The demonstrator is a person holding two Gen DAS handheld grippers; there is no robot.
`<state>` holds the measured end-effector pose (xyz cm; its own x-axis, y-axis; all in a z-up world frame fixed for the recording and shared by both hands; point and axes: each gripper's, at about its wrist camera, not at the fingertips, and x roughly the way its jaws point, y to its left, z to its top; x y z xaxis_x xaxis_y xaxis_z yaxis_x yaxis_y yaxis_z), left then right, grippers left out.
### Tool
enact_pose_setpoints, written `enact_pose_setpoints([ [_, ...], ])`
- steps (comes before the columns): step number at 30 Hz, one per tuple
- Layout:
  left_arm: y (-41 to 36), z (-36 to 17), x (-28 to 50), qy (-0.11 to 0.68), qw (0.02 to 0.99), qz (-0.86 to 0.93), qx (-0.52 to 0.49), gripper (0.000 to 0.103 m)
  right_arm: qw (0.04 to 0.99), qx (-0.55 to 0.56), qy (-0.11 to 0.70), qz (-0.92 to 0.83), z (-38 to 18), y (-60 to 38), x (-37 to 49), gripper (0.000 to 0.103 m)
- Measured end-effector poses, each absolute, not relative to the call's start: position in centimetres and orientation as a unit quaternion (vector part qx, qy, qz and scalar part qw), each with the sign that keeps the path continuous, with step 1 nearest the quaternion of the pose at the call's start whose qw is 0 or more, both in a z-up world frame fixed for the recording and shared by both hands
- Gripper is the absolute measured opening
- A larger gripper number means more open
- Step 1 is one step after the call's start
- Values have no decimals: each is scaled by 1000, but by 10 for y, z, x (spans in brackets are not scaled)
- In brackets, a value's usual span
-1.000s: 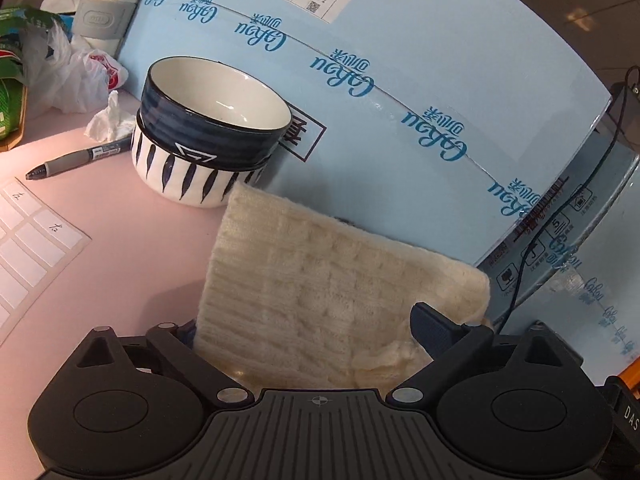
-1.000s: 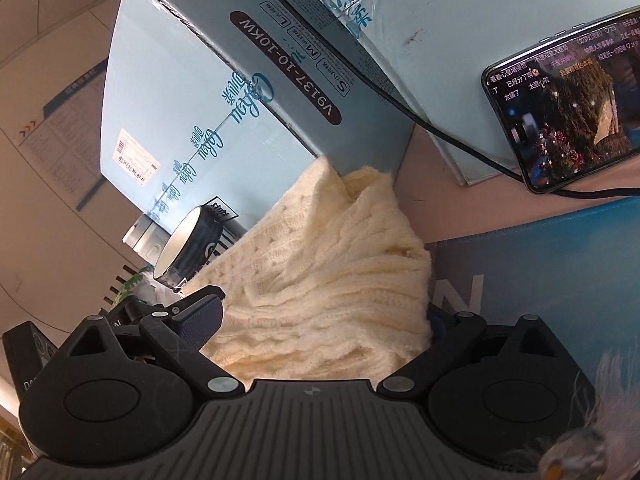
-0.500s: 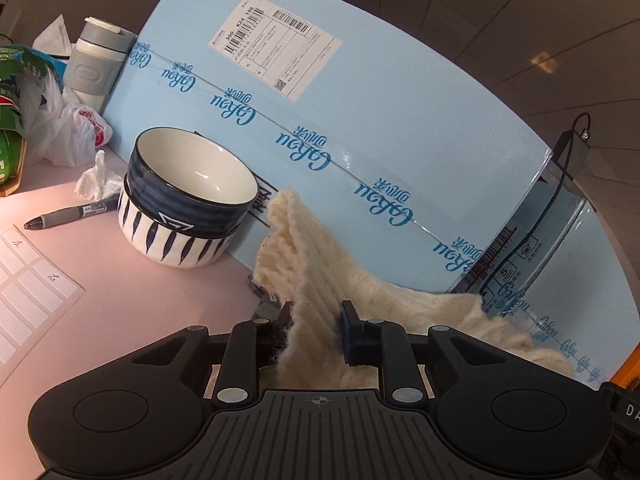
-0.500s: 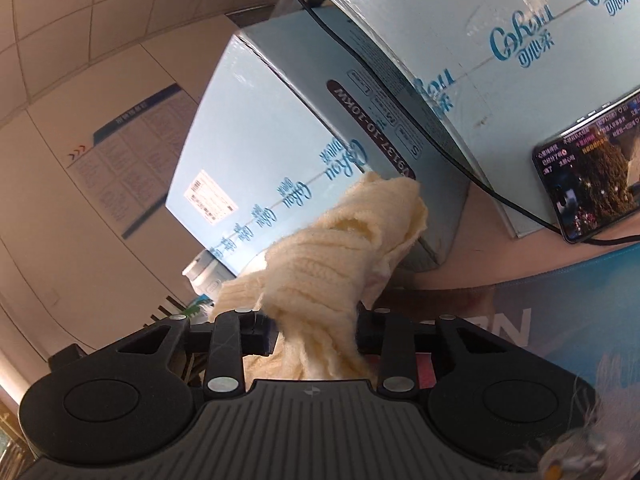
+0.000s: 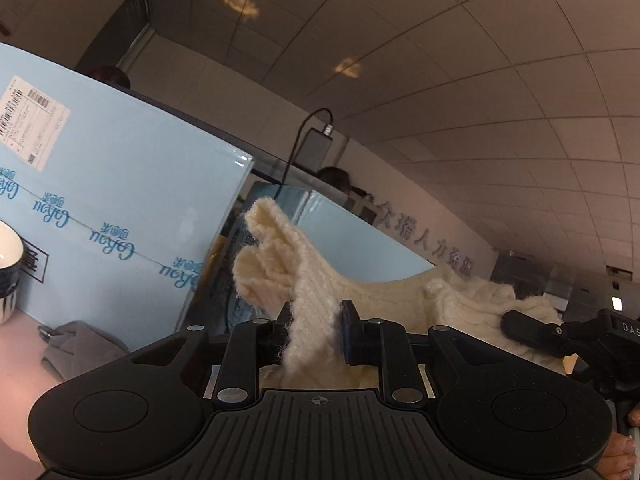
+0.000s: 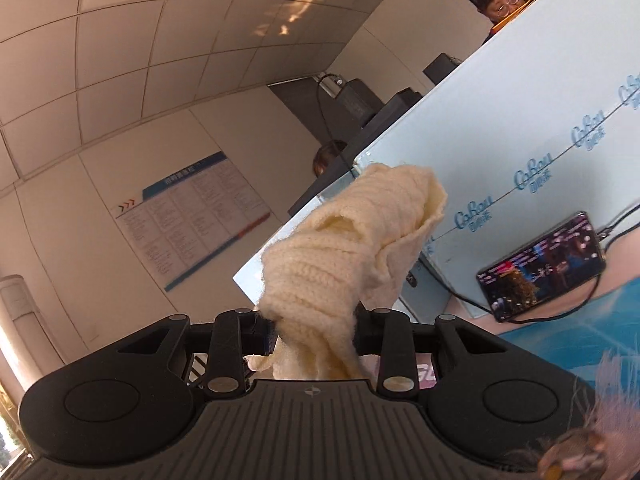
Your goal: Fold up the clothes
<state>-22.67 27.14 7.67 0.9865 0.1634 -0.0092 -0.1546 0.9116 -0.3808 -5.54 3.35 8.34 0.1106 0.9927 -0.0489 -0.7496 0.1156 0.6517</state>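
A cream knitted garment [image 5: 304,280] is lifted off the table, one bunched end pinched in my left gripper [image 5: 314,332], which is shut on it. From there the knit stretches right toward the other gripper's black body [image 5: 560,332]. In the right wrist view my right gripper [image 6: 314,330] is shut on another bunched end of the cream garment [image 6: 340,256], which sticks up above the fingers. Both cameras are tilted up toward the ceiling.
Tall light-blue cartons [image 5: 120,216] stand behind the table, also seen as the carton wall [image 6: 520,152]. A grey cloth [image 5: 84,344] lies on the pink table by a bowl [image 5: 8,264]. A lit phone [image 6: 544,264] on a cable leans by the carton. A person [image 6: 492,0] sits behind.
Both grippers closed on the cream garment and raised it off the table. The views swung up from the tabletop toward the ceiling.
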Motion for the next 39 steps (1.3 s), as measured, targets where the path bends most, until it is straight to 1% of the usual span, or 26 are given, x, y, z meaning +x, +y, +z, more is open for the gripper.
enact_pose_setpoints([
  [4, 210, 82, -192, 50, 985, 49, -160, 21, 732, 240, 241, 590, 87, -27, -45, 30],
  [7, 172, 78, -174, 92, 984, 34, -151, 21, 755, 237, 251, 558, 76, -68, -35, 31],
  [10, 146, 60, -154, 141, 977, 25, -159, 21, 773, 233, 279, 520, 54, -97, -20, 34],
  [13, 137, 33, -135, 192, 968, 21, -159, 21, 790, 211, 313, 483, 26, -112, -8, 37],
  [15, 129, 14, -127, 226, 963, 28, -142, 21, 807, 188, 332, 451, 4, -116, -5, 39],
  [16, 123, 11, -127, 230, 965, 37, -123, 22, 815, 179, 341, 433, -6, -120, -2, 42],
  [17, 117, 9, -128, 233, 966, 47, -103, 22, 824, 174, 344, 416, -13, -123, -1, 49],
  [18, 120, 9, -128, 234, 965, 47, -106, 24, 831, 172, 344, 402, -19, -128, -2, 53],
  [20, 126, 8, -127, 234, 964, 46, -118, 27, 841, 165, 339, 388, -22, -142, -4, 67],
  [21, 129, 8, -127, 234, 963, 47, -122, 30, 850, 154, 328, 383, -16, -146, -4, 70],
  [22, 133, 7, -127, 235, 962, 50, -128, 38, 860, 139, 310, 381, -10, -147, -5, 77],
  [23, 137, 7, -126, 235, 961, 53, -135, 42, 869, 121, 288, 383, -5, -148, -7, 83],
  [25, 146, 7, -126, 226, 960, 60, -154, 57, 880, 87, 248, 395, 3, -148, -16, 87],
  [26, 152, 7, -127, 220, 959, 61, -170, 59, 878, 69, 235, 410, 7, -145, -20, 89],
  [28, 164, 8, -130, 207, 955, 64, -202, 68, 866, 29, 221, 448, 10, -136, -32, 94],
  [30, 175, 8, -134, 195, 951, 63, -233, 69, 852, -11, 208, 481, 11, -123, -46, 98],
  [33, 185, 8, -139, 177, 947, 62, -261, 69, 834, -58, 196, 512, 10, -101, -65, 98],
  [36, 187, 8, -140, 165, 946, 39, -277, 70, 825, -91, 212, 515, 6, -79, -72, 102],
  [39, 188, 8, -140, 156, 943, 3, -294, 70, 819, -124, 227, 513, 0, -56, -77, 103],
])
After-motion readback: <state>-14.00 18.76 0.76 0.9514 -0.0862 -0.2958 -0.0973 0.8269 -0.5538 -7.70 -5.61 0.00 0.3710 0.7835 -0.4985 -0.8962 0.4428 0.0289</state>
